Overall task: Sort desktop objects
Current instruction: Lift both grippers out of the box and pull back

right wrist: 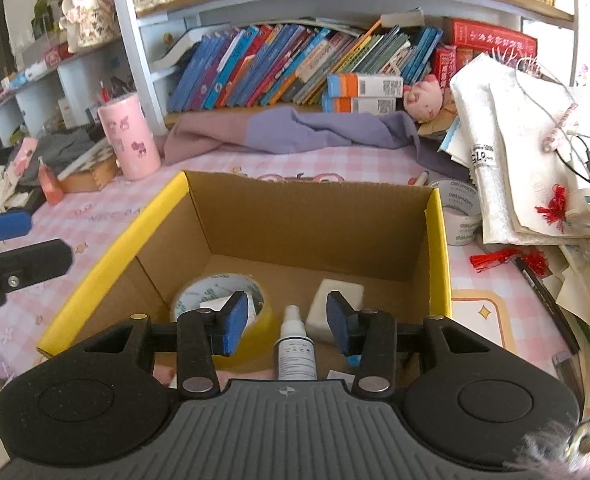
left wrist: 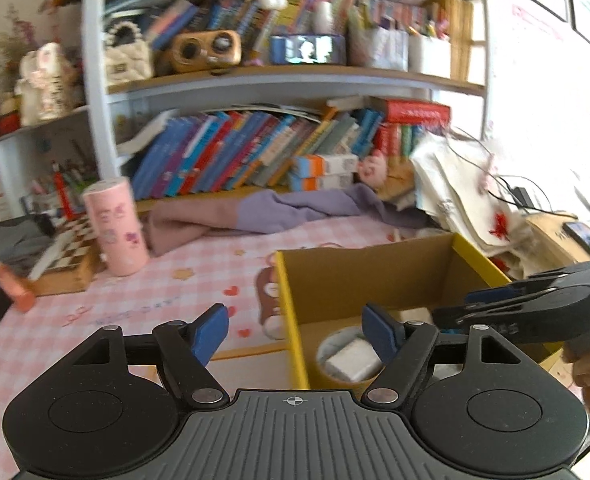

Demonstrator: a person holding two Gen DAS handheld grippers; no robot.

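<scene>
A yellow-rimmed cardboard box [right wrist: 437, 240] stands on the pink checked tablecloth; it also shows in the left wrist view [left wrist: 291, 312]. Inside lie a roll of tape [right wrist: 199, 292], a white block [right wrist: 341, 294] and a small white spray bottle [right wrist: 295, 344]. My right gripper [right wrist: 287, 324] is open and empty, over the box's near side above the bottle. My left gripper [left wrist: 295, 332] is open and empty, above the box's left wall. The right gripper [left wrist: 535, 312] shows at the right in the left wrist view.
A pink cylinder [right wrist: 129, 142], a chessboard box [right wrist: 89, 172] and an orange bottle [right wrist: 49, 186] stand at the left. A purple cloth [right wrist: 287, 130] lies at the back. Another tape roll [right wrist: 461, 212], papers [right wrist: 515, 160], cables and red tassels [right wrist: 495, 258] crowd the right.
</scene>
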